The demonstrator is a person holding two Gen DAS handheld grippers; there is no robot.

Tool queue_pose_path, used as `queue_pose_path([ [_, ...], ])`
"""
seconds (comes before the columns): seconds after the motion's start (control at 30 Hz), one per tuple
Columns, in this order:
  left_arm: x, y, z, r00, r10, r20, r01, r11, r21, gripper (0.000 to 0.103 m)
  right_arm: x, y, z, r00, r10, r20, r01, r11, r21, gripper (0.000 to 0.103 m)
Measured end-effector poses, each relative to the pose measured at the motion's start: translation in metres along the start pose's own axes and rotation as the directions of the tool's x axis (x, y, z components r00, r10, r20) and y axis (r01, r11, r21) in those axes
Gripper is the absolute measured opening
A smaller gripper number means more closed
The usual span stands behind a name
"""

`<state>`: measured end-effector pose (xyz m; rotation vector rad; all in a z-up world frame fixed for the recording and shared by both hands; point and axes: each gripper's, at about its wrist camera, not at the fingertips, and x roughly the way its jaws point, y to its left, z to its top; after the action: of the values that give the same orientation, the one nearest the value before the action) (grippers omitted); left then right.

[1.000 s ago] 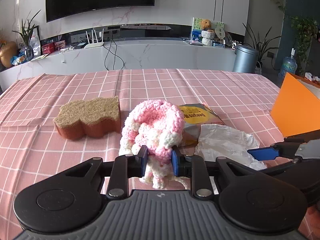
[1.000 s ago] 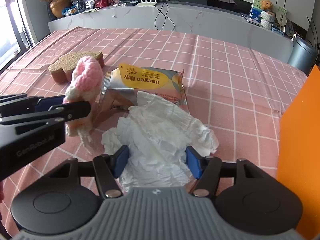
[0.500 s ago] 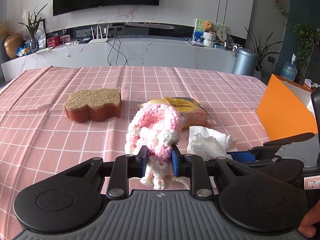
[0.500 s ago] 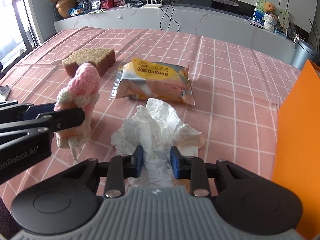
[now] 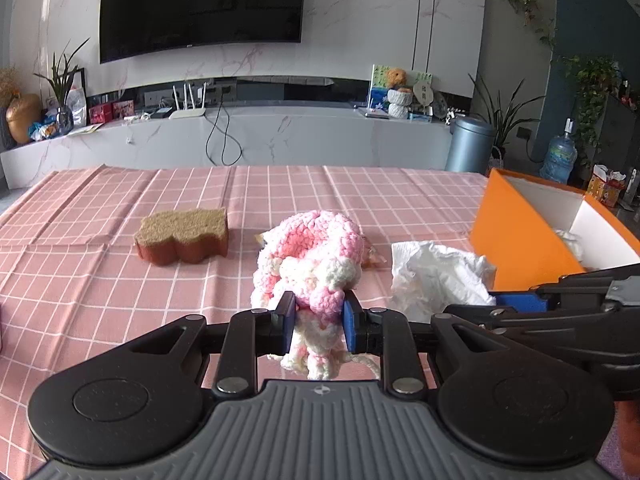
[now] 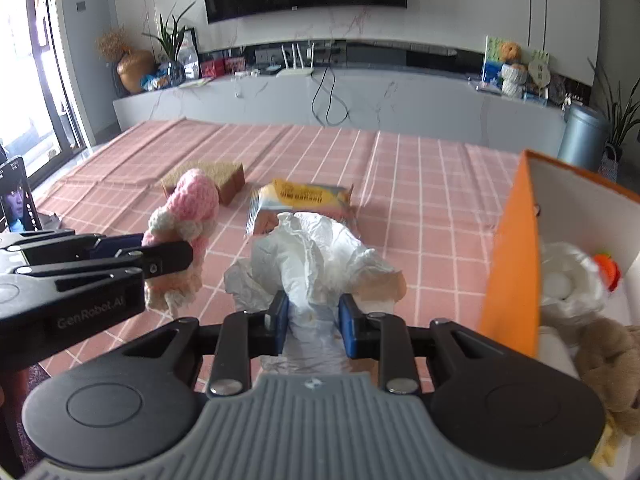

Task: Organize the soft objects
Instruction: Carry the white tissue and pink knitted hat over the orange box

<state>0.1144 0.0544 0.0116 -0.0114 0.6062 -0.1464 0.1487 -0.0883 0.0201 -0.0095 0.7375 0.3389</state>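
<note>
My left gripper (image 5: 318, 316) is shut on a pink and white crocheted toy (image 5: 310, 256), held above the pink checked tablecloth (image 5: 100, 288); the same toy (image 6: 188, 208) shows at the left of the right wrist view. My right gripper (image 6: 312, 316) is shut on a crumpled white tissue (image 6: 316, 252), lifted off the cloth; this tissue (image 5: 436, 276) hangs just left of the orange box (image 5: 516, 240). A brown sponge (image 5: 182, 234) and a yellow snack packet (image 6: 304, 200) lie on the cloth beyond.
The orange box (image 6: 514, 256) at the right holds a white soft item (image 6: 568, 280), something orange (image 6: 608, 270) and a brown plush (image 6: 612, 364). A phone (image 6: 18, 200) stands at the left table edge. A marble counter and a TV fill the background.
My right gripper closed on the tissue and lifted it off the cloth. Both grippers rose and drew back, with the orange box coming further into view on the right.
</note>
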Motion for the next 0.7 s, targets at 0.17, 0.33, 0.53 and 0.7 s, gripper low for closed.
queue_pose_path([
  [0.17,-0.016,-0.015,0.006,0.999,-0.022,0.04,0.021,0.999,0.025,0.027,-0.036,-0.009,0.003,0.997,-0.017,0.078,0.016,1.0,0.012,0.025],
  [0.33,-0.028,-0.035,0.013,0.995,-0.062,0.077,0.057,0.996,0.065,0.026,-0.068,-0.024,0.004,0.988,-0.046,0.146,0.042,0.999,0.034,0.025],
  [0.53,-0.033,-0.064,0.021,0.986,-0.137,0.1,0.124,0.985,0.122,0.026,-0.091,-0.048,0.001,0.979,-0.089,0.184,0.076,0.994,0.077,0.026],
  [0.7,-0.028,-0.09,0.028,0.974,-0.202,0.101,0.182,0.967,0.181,0.026,-0.102,-0.069,-0.003,0.974,-0.133,0.186,0.119,0.989,0.086,0.026],
])
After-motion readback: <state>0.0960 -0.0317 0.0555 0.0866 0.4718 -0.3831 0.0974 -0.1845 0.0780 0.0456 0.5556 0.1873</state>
